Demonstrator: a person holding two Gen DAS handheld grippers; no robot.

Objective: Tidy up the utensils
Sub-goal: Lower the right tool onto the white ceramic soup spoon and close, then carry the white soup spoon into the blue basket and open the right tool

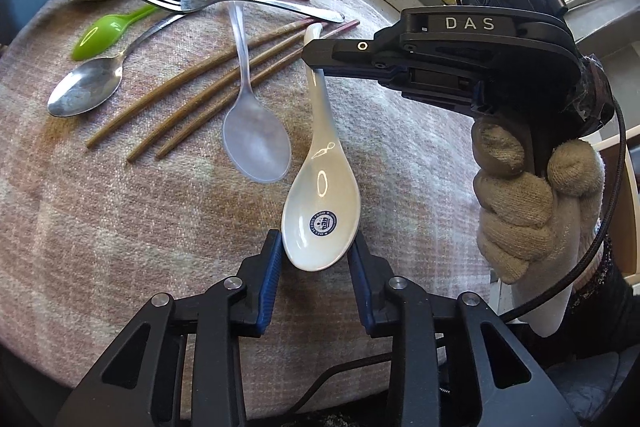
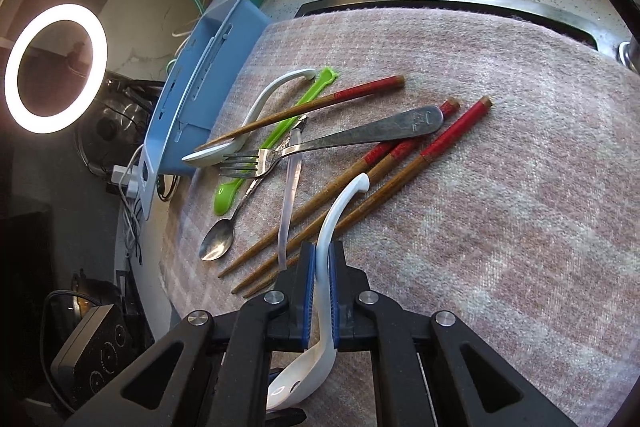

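White soup spoon [image 1: 320,211] clenched by right gripper [image 2: 322,291], left gripper [image 1: 316,263] pinching bowl

Hidden and cut-off parts
White soup spoon [image 2: 326,251]: handle's middle hidden between the right jaws; bowl cut by the lower edge.

White ceramic soup spoon [image 1: 320,195] – logo in bowl, handle gripped, lifted off cloth

The right gripper [image 2: 322,291] clamps the handle of a white ceramic soup spoon [image 2: 334,215]; beyond lie three red-tipped wooden chopsticks [image 2: 384,163], a steel fork [image 2: 320,145], a lime-green plastic spoon [image 2: 256,163] on pink woven cloth [image 2: 500,207].
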